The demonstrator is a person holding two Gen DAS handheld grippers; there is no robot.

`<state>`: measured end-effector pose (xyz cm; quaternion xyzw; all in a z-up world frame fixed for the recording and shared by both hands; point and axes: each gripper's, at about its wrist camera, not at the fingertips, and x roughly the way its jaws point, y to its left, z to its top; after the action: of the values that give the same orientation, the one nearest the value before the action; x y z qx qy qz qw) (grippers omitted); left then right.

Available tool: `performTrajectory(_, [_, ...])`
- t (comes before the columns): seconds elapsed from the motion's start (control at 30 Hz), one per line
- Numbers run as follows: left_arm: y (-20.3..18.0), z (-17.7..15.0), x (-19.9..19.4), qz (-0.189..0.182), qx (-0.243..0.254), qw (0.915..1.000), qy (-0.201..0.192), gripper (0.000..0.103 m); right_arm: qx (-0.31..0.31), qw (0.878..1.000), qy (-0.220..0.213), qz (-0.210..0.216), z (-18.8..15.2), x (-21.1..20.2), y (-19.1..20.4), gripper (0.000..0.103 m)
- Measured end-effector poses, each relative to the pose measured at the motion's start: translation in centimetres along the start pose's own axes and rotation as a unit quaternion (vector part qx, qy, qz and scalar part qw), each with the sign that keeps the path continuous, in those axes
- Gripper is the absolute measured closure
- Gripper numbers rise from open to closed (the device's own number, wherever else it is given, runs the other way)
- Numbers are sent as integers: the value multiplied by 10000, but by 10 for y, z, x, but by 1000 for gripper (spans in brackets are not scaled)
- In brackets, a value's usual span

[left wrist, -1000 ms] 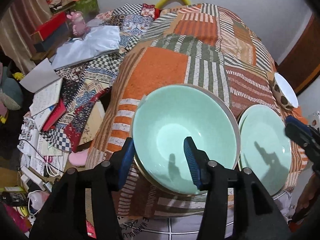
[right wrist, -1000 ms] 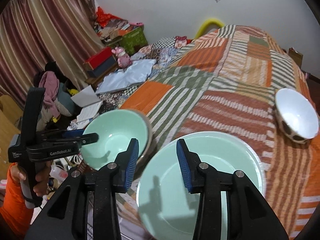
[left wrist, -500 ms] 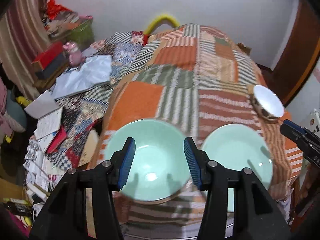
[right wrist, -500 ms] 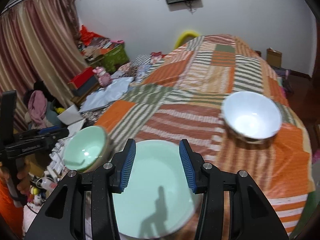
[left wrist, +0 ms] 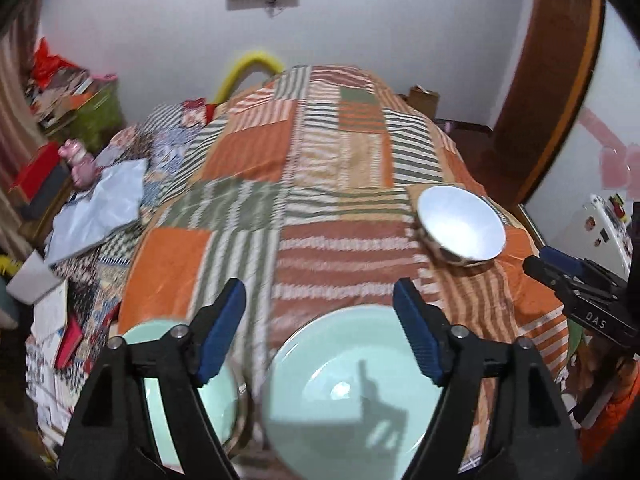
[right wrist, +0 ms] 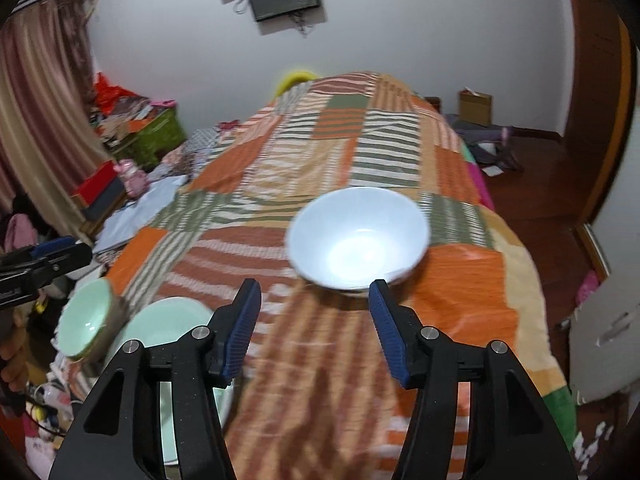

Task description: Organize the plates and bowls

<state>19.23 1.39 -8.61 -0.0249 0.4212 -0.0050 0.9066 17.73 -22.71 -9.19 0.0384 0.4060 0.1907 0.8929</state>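
A pale green plate (left wrist: 352, 392) lies at the near edge of the bed, with a pale green bowl (left wrist: 192, 396) to its left and a white bowl (left wrist: 460, 224) farther right. My left gripper (left wrist: 320, 328) is open and empty, just above the plate's near side. My right gripper (right wrist: 314, 324) is open and empty, just short of the white bowl (right wrist: 360, 236). The right wrist view shows the green plate (right wrist: 168, 320) and green bowl (right wrist: 86, 316) at lower left. Each gripper shows in the other's view: the right (left wrist: 576, 284) and the left (right wrist: 44, 260).
The dishes sit on a bed with an orange, green and white patchwork cover (left wrist: 320, 184). Papers, books and boxes (left wrist: 92, 200) crowd the left side. A wooden door frame (left wrist: 552, 80) and a white appliance (left wrist: 592, 232) stand on the right.
Both grippers swung to the right and opened wider. The left went from over the green bowl to over the green plate. The right went from over the plate to facing the white bowl.
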Motion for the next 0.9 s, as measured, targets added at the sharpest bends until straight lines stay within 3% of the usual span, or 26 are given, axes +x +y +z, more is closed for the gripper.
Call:
performTrajectory(0.5, [-78,39,108,-586,536,9962,348,20,426,9978,271,-419,15,46,-58,51])
performTrajectory(0.6, [-86,39,128,-669,628,9944,523,29,486,9975,340,-381,17,56,-64,51])
performTrajectory(0.67, [-91,40,141,-686,676,9931,665,41,489,9974,373,-374,18,61,-65,51])
performTrajectory(0.9, [-103,42,174,-882,617,9896,953,54,426,9971,557,-280,19,77,-67,59])
